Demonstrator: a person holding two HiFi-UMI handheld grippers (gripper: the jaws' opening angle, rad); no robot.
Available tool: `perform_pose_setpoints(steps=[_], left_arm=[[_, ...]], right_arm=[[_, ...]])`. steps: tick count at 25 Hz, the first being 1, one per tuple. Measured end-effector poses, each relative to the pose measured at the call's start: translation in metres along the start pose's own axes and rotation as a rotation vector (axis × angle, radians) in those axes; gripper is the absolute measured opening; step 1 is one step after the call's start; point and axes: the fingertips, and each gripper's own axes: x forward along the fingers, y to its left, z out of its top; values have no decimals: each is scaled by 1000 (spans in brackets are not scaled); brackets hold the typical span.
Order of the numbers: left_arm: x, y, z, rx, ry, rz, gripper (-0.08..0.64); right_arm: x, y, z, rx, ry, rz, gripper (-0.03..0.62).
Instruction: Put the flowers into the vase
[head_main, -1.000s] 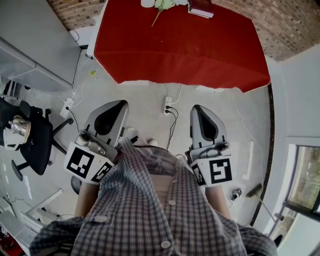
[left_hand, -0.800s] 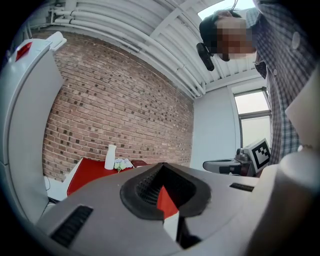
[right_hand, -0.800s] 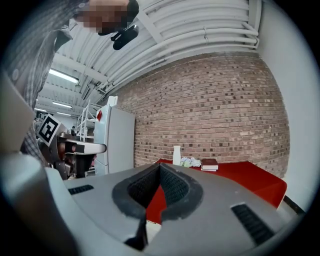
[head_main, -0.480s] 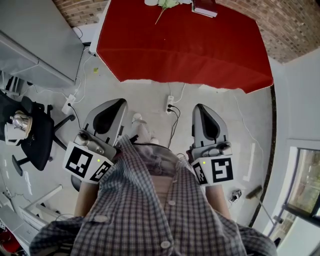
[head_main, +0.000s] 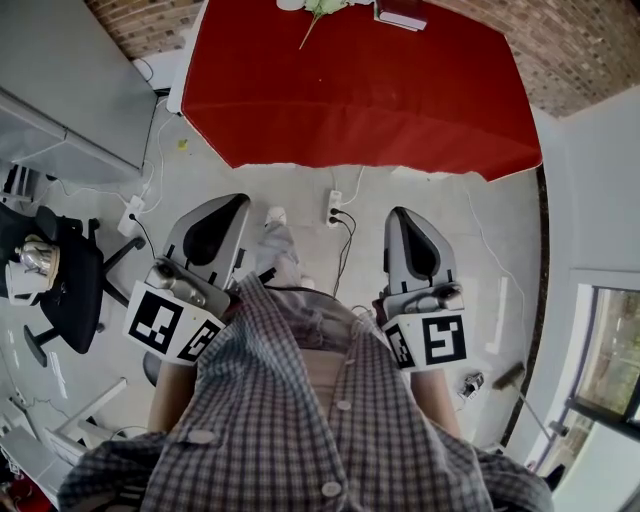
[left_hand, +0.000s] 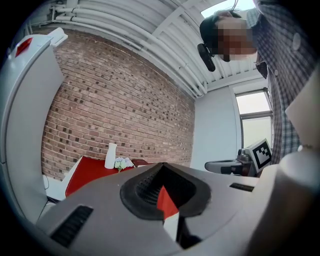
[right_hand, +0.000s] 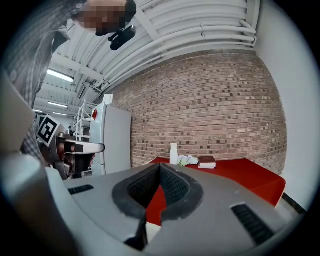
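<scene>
A red-clothed table (head_main: 370, 90) stands ahead of me, against a brick wall. On its far edge lie the white flowers (head_main: 322, 8), beside a white vase (head_main: 292, 4) that the frame's top edge cuts off. In the left gripper view the vase (left_hand: 110, 155) stands upright with the flowers (left_hand: 121, 163) at its foot. The right gripper view shows the same vase (right_hand: 173, 153) and flowers (right_hand: 188, 160). My left gripper (head_main: 232, 202) and right gripper (head_main: 400, 214) are held close to my body, well short of the table. Both are shut and hold nothing.
A book (head_main: 400, 14) lies on the table to the right of the flowers. A power strip (head_main: 335, 208) with cables lies on the floor before the table. An office chair (head_main: 60, 275) holding a teapot stands at left, near a grey cabinet (head_main: 60, 90). A window (head_main: 610, 360) is at right.
A foot has stepped forward between the two grippers, toward the table. Both grippers have kept their place near the body and stay shut.
</scene>
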Motion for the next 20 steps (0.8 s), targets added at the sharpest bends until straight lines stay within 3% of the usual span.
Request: perform_pose_setpoints(steps=[9, 20], left_arm=[[40, 34, 3, -20, 6, -30, 2], [98, 114, 22, -28, 17, -31, 2]], right_arm=[[43, -17, 2, 6, 20, -29, 0], [141, -30, 21, 0, 36, -22, 0]])
